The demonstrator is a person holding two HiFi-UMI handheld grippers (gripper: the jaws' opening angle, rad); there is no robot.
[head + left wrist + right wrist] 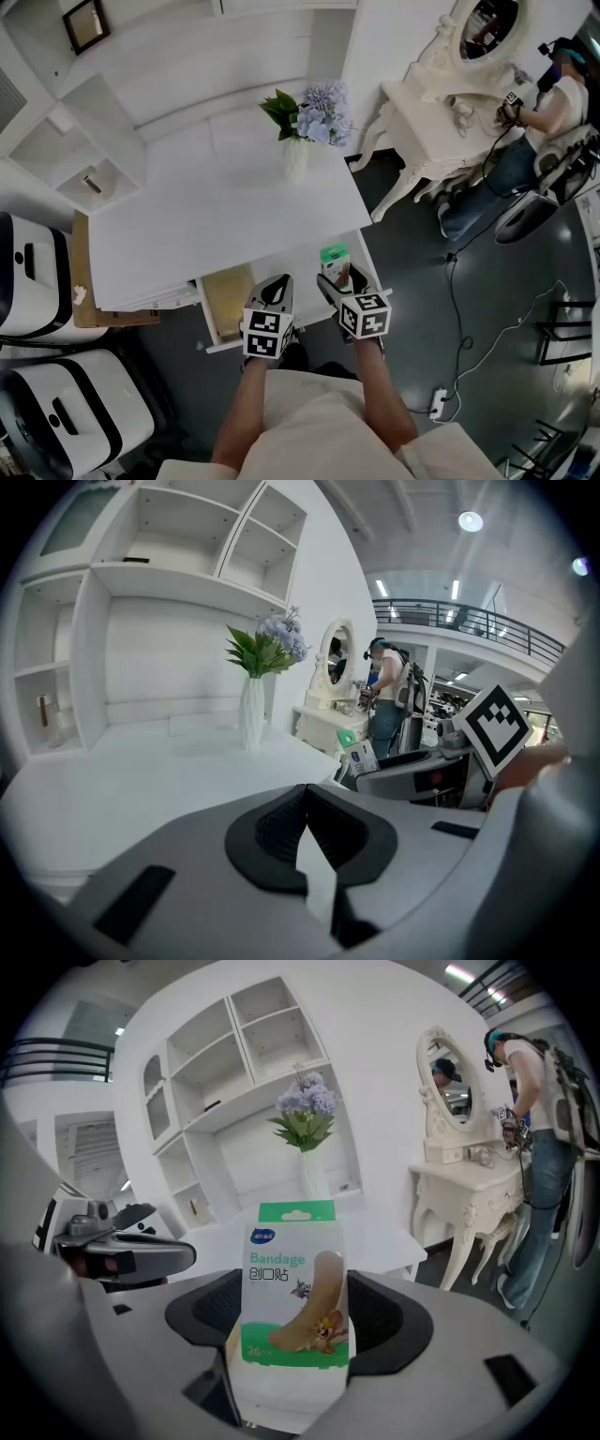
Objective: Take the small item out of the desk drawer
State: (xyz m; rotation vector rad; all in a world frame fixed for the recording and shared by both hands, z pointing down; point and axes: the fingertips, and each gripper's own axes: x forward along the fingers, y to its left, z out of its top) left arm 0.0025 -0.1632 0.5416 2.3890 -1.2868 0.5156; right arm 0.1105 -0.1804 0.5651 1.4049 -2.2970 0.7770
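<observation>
R gripper [342, 279] is clamped on the bandage box [295, 1307], held up at the desk's [216, 206] near edge, right of the open drawer [228, 302]. L gripper [309, 832] has jaws together, empty. Retrieval looks done. Next, prob. set the box on the desk w/ a gentle release.

- What do we log as the place?
- A staged home room inside a big hall. We see a white desk [216, 216], a shelf unit [187, 574], a vase of flowers [296, 155], and far right an ornate dressing table [441, 112] with an oval mirror [487, 28].
- And why a hall?
- We see a mezzanine railing [487, 622], a ceiling light [471, 520], and near right a cable [454, 286] and power strip [437, 404] on the dark floor [412, 281].
</observation>
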